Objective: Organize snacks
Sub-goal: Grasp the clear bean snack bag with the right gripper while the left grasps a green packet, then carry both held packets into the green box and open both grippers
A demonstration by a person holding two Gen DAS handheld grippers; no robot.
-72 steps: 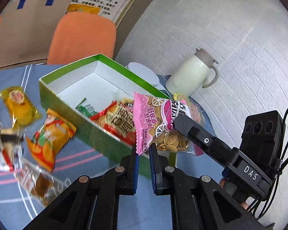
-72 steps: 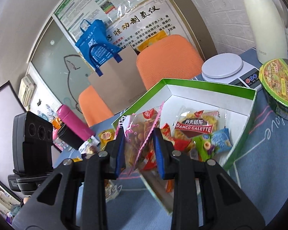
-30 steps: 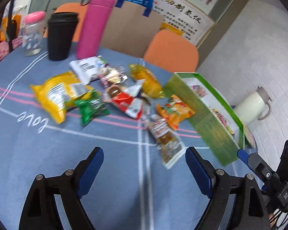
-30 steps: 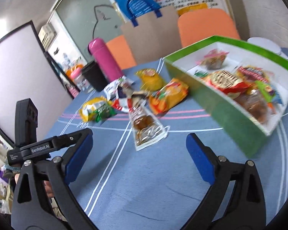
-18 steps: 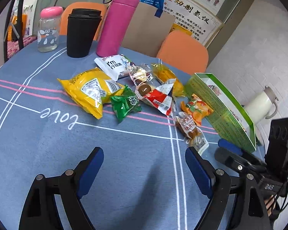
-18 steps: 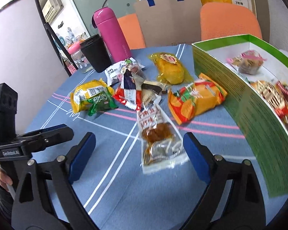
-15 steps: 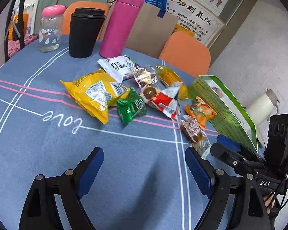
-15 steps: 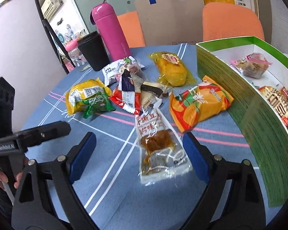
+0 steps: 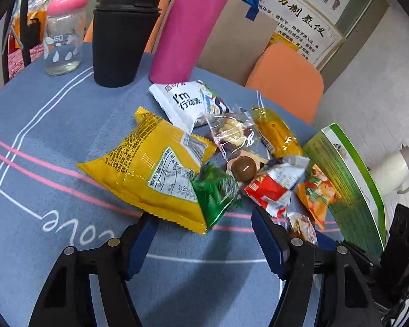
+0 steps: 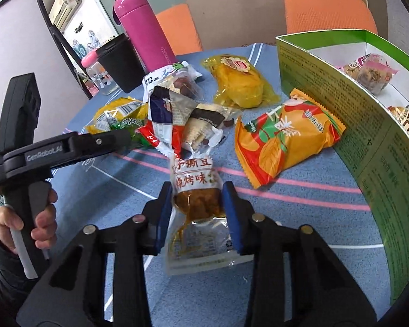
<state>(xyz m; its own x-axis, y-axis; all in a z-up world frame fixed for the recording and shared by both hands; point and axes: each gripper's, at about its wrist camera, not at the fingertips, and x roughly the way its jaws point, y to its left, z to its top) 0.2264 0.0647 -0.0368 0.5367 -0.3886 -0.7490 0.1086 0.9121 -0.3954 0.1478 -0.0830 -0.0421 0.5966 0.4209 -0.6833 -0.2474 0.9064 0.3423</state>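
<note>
The right claw (image 10: pixel 197 212) has just been closing and now squeezes the clear brown-filled snack pouch (image 10: pixel 197 204) lying on the blue worktop (image 10: pixel 300 218). The left claw (image 9: pixel 204 241), also narrowing, stands released around the yellow crisp bag's (image 9: pixel 152 166) corner. Next, probably: lift the pouch into the green cardboard box (image 10: pixel 368 125).

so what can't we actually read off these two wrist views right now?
- Green box contents: right wrist view shows only part; near wall and frame edge hide the rest. Left wrist view shows just its outer wall.
- Clear brown-snack packet: the right claw pads flank it; firm contact unclear.
- Same packet in left wrist view: mostly behind a left claw finger.
- Label print on the yellow bag: too small.
</note>
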